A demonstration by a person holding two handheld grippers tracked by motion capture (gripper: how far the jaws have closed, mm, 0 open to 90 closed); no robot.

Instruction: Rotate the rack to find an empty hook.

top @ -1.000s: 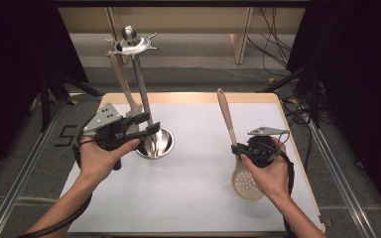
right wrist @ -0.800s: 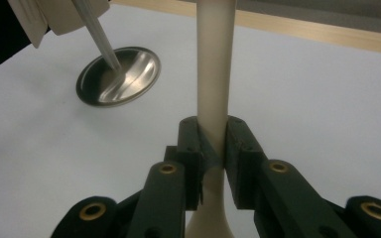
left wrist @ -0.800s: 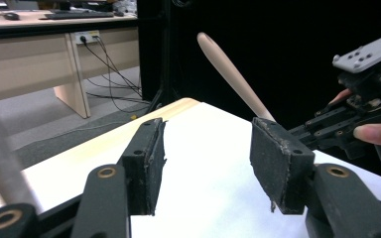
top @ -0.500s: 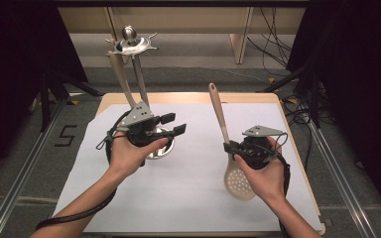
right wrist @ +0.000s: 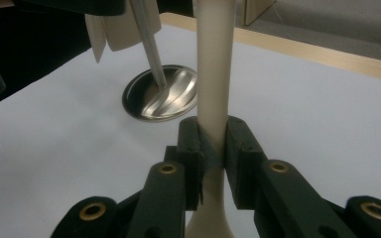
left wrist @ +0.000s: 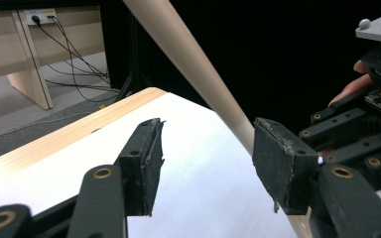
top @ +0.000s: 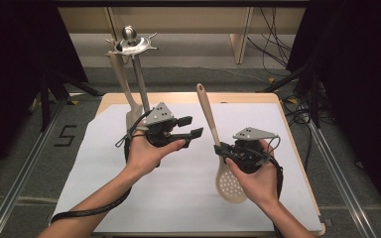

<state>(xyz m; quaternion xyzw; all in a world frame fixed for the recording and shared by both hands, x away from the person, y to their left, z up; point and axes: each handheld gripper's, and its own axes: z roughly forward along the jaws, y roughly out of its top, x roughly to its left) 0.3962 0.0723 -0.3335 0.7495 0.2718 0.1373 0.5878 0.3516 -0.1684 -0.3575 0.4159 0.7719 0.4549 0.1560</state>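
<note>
My right gripper (top: 222, 150) clamps the spoon (top: 230, 184) at its neck; my left gripper (top: 192, 127), jaws apart, nears its handle.

Wood table (top: 188, 97) w/ white sheet (top: 178, 188) over it; steel rack base (right wrist: 159, 99) sits on sheet.

Utensil stand (top: 129, 47) rear left on table (top: 287, 124), slotted spoon (top: 218, 148) right of it

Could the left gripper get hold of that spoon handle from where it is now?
Probably yes: the left gripper has its jaws open, facing the slotted spoon's handle, with only bare white paper between; the right gripper clamps lower down.
</note>
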